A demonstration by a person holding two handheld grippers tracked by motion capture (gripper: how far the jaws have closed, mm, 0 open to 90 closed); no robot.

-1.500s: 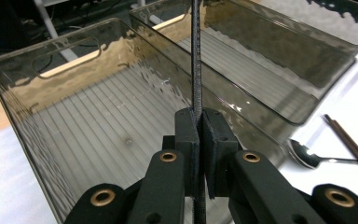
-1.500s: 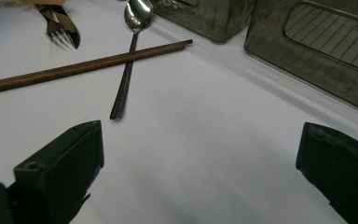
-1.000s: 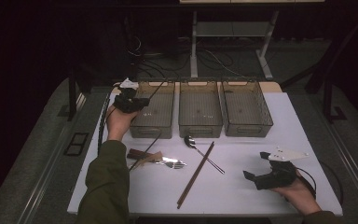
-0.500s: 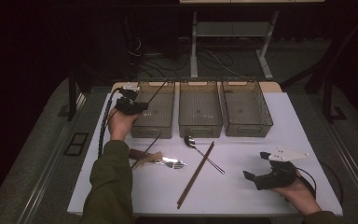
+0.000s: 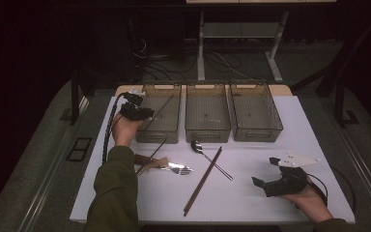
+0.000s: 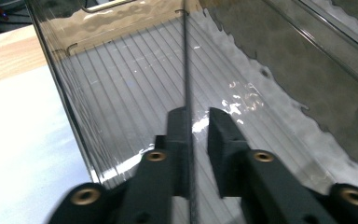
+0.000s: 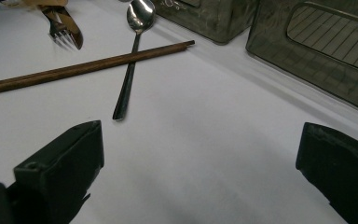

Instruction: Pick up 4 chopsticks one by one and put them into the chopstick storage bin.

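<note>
— Thin dark chopstick [image 6: 185, 70], where is it against my left gripper [image 6: 196, 112]?

— It runs straight ahead between the jaws, lying along the inner face of the left-hand one. A gap shows between it and the other jaw, so the gripper is slightly parted and not clamped on it. The far end reaches out over the ribbed floor of the clear smoky plastic bin [image 6: 60, 70], which sits beneath and ahead of the gripper.

— And from above?

— I see the left gripper [image 5: 135, 108] at the near left corner of that bin [image 5: 157, 135].

— My right gripper [image 7: 200, 154]?

— Jaws spread wide, nothing between them, low over the white tabletop [image 7: 191, 140]. Ahead of it and to its left a long brown wooden chopstick [image 7: 84, 67] lies across the handle of a silver metal spoon [image 7: 130, 70]. Farther off the same way is a silver fork [image 7: 63, 28]. Ahead and to its right stand two more smoky bins [image 7: 326, 56].
</note>
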